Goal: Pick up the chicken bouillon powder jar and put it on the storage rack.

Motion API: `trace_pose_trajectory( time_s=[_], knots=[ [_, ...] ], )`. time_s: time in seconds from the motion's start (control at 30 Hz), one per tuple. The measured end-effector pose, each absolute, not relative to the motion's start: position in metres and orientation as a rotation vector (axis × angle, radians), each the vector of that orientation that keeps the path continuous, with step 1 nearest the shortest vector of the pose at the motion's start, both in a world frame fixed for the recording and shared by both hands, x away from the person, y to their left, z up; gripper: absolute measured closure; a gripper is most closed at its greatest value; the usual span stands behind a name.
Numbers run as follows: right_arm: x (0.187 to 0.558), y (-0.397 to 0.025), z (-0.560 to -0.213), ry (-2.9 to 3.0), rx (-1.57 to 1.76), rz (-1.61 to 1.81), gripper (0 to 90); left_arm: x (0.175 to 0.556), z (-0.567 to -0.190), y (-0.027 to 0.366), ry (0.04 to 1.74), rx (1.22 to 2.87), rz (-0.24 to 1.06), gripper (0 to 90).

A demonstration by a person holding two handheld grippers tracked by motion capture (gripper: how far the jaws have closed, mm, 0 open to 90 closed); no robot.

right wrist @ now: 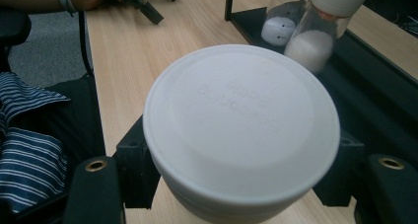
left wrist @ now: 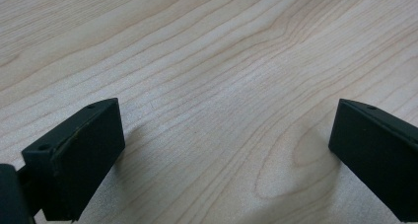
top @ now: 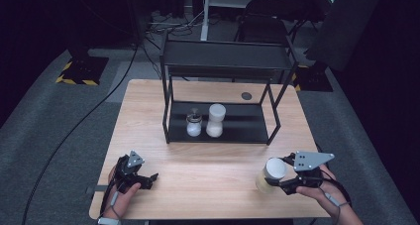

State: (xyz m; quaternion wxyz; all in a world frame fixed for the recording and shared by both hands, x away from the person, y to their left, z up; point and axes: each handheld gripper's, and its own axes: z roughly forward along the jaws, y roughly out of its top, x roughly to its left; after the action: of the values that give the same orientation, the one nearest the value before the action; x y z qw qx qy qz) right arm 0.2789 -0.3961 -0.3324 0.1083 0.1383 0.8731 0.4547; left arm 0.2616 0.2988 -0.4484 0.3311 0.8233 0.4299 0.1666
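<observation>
A jar with a white lid (top: 270, 175) and pale yellowish contents is held over the table's front right, my right gripper (top: 287, 178) shut on it. In the right gripper view the white lid (right wrist: 241, 120) sits between the two black jaws. My left gripper (top: 148, 178) rests open at the front left of the wooden table (top: 208, 160); its fingers (left wrist: 74, 160) stand wide apart over bare wood with nothing between them. On the lower shelf of a black metal rack (top: 223, 61) stand a small glass jar (top: 193, 124) and a taller white-lidded jar (top: 215, 120), both holding white powder.
The rack takes up the table's middle back, its upper shelf bare. A small dark round disc (top: 246, 95) lies on the wood behind the rack. A chair (top: 267, 17) and cables stand on the floor beyond. Striped cloth (right wrist: 29, 150) shows beside the table's edge.
</observation>
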Motion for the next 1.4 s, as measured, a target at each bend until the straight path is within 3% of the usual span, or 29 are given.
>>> trace_pose_trajectory(
  time_s=[1.4],
  knots=[
    [0.365, -0.377, -0.272, 2.479, 0.451, 1.340, 34.0, 0.262, -0.448, 0.299, 1.125, 2.153, 0.434, 0.4]
  ],
)
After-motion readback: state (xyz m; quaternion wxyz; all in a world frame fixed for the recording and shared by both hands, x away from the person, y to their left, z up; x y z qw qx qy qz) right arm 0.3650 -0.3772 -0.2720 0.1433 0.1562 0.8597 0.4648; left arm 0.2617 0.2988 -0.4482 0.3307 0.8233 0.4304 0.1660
